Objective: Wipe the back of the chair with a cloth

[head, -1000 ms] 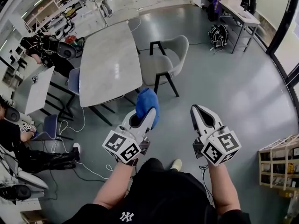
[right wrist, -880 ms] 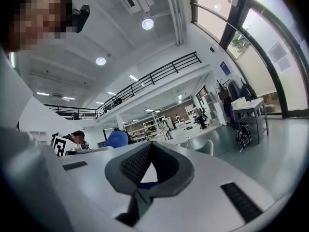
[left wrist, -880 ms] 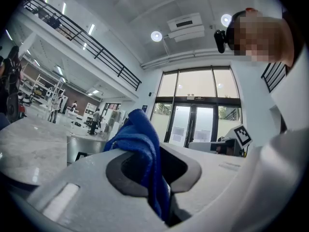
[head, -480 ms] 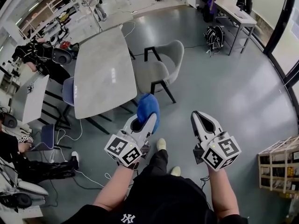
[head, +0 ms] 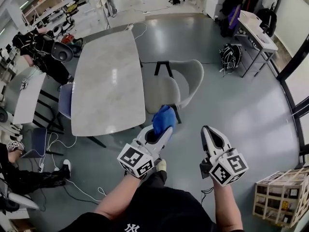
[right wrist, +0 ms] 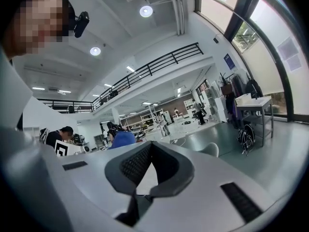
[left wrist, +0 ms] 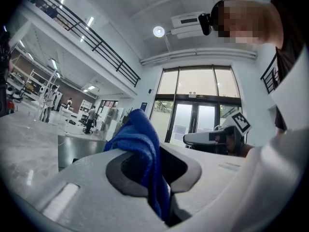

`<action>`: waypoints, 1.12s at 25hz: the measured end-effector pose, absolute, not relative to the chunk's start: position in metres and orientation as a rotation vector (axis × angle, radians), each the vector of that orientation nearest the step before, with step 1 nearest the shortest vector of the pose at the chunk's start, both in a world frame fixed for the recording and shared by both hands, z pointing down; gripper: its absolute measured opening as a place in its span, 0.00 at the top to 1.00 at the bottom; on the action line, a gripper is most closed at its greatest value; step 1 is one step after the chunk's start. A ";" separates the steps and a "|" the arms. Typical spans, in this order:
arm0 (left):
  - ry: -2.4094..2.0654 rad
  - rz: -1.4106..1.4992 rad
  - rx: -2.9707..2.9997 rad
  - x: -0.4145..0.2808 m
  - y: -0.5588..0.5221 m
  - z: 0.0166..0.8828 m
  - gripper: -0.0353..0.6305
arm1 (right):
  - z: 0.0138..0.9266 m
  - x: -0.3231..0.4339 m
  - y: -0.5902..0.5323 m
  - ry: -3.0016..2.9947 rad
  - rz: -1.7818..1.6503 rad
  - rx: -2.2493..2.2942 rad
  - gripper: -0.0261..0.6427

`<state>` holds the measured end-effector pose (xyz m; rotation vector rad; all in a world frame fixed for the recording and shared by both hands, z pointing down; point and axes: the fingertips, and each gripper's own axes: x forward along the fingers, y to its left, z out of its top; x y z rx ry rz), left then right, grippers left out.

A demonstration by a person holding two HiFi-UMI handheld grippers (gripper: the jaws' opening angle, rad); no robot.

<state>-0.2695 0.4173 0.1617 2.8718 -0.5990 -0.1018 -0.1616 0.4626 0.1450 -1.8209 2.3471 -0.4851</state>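
A grey padded chair (head: 170, 87) with black legs stands at the long table's right side, its curved back (head: 192, 75) turned to the right. My left gripper (head: 161, 129) is shut on a blue cloth (head: 164, 118), which bunches out past the jaw tips just short of the chair's seat. In the left gripper view the blue cloth (left wrist: 140, 144) is pinched between the jaws. My right gripper (head: 207, 128) is held beside it, lower right of the chair, shut with nothing in it. In the right gripper view, the cloth (right wrist: 121, 139) and chair back (right wrist: 211, 150) show beyond the jaws.
A pale long table (head: 108, 76) stands left of the chair. A black backpack (head: 232, 55) lies under a desk (head: 259, 27) at the far right. A wooden crate (head: 281, 197) stands at the lower right. People sit at the left, with cables on the floor.
The person has stepped forward, so the chair and table are closer. Both grippers have come nearer the chair; the cloth stays in the left gripper.
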 end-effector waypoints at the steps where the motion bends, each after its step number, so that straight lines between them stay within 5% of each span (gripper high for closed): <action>1: -0.593 -0.099 2.870 -0.271 0.403 0.164 0.86 | 0.146 -0.164 0.448 2.347 -0.493 -1.826 0.94; 8: -0.542 -0.084 2.842 -0.248 0.328 0.177 0.86 | 0.156 -0.148 0.383 2.325 -0.533 -1.875 0.94; 28: -0.777 0.036 2.821 -0.060 0.099 0.223 0.86 | 0.207 0.048 0.124 2.460 -0.632 -1.664 0.94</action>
